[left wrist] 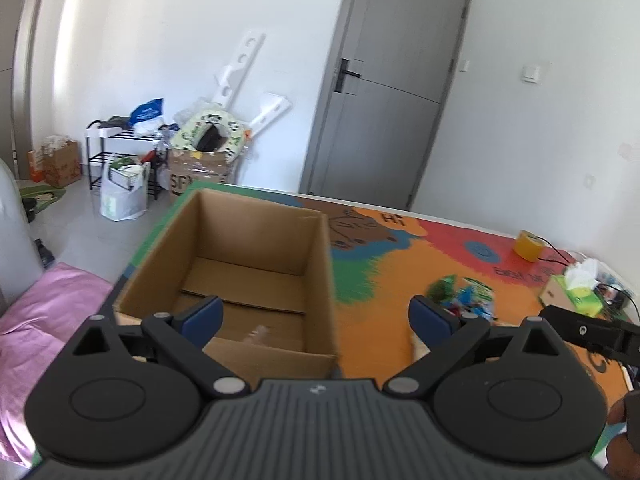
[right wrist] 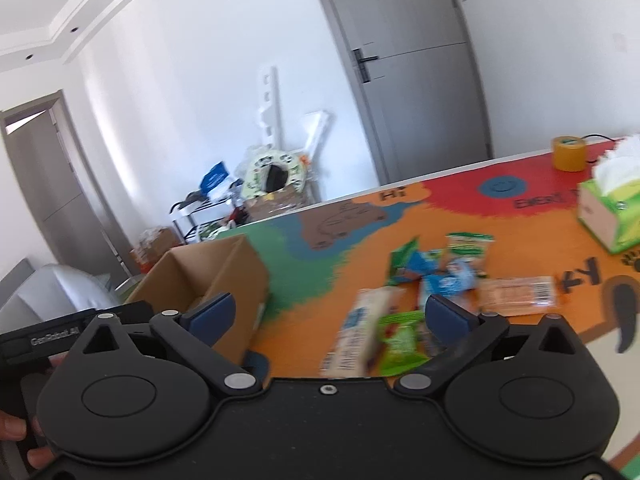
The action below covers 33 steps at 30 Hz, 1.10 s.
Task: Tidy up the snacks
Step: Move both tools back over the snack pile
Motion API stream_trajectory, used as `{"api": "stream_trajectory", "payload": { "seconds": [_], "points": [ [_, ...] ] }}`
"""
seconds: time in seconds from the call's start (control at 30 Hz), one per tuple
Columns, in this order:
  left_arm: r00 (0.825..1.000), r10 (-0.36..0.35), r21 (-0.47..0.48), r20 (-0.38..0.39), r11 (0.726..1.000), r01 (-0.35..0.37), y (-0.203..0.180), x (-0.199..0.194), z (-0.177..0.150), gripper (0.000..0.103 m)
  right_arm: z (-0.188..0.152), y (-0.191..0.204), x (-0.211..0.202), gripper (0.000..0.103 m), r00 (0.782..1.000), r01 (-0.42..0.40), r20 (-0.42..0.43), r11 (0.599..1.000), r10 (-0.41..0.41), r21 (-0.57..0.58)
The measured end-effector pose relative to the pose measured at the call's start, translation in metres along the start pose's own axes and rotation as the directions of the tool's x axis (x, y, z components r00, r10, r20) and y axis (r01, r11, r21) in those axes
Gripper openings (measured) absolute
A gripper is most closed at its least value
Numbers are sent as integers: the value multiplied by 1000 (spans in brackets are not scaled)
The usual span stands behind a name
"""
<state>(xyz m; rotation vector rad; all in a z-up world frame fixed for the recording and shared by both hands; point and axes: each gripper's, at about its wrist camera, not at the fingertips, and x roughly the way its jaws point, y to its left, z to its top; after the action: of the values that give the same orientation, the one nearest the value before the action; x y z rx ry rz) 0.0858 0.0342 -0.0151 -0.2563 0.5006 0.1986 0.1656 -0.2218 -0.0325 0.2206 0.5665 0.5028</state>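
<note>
We are at the start: both our left gripper [left wrist: 315, 316] and right gripper [right wrist: 329, 314] have fingers spread wide, holding nothing. The snacks [right wrist: 436, 280] lie scattered just beyond the right fingers; the box [left wrist: 256, 248] sits ahead of the left fingers. Next, we judge, comes closing on 1 packet.

The cardboard box [left wrist: 256, 264] stands open-topped on the table [left wrist: 384, 280], its walls barring entry from the sides. Bare mat lies between it and the snack packets [right wrist: 436, 280], whose blurred heap seems to crowd together. A tissue box [right wrist: 608, 216] and tape roll [right wrist: 568, 154] stand behind the heap.
</note>
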Motion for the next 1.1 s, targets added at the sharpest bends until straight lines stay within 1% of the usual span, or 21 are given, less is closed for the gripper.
{"api": "stream_trajectory", "payload": {
  "seconds": [0.17,0.4,0.5,0.67,0.77,0.83,0.9,1.03,1.1],
  "points": [
    [998,-63,27,-7,998,63,-19,1,-5,99,-1,-23,-13,103,999,44,17,999,-45,18],
    [992,-121,53,-19,991,122,-43,5,-11,99,-7,-43,-23,103,996,83,17,996,-83,12],
    [991,-126,74,-39,989,129,-55,10,-14,99,-8,-50,-25,102,995,99,14,995,-99,12],
    [986,-156,91,-58,983,161,-67,19,-22,99,-12,-61,-24,102,994,109,1,994,-109,23],
    [985,-161,97,-67,981,167,-73,25,-26,98,-17,-68,-18,101,994,109,-21,994,-108,26],
    [983,-173,127,-65,975,180,-79,29,-30,98,-20,-73,-13,101,994,100,-40,994,-98,32],
    [984,-167,141,-67,975,175,-85,34,-33,97,-23,-78,-7,97,994,99,-58,994,-96,43],
    [979,-182,145,-90,970,194,-93,49,-39,96,-29,-87,3,94,992,101,-86,994,-97,51],
    [978,-181,146,-98,970,195,-96,57,-41,93,-31,-92,8,92,991,101,-95,993,-95,56]
  ]
}}
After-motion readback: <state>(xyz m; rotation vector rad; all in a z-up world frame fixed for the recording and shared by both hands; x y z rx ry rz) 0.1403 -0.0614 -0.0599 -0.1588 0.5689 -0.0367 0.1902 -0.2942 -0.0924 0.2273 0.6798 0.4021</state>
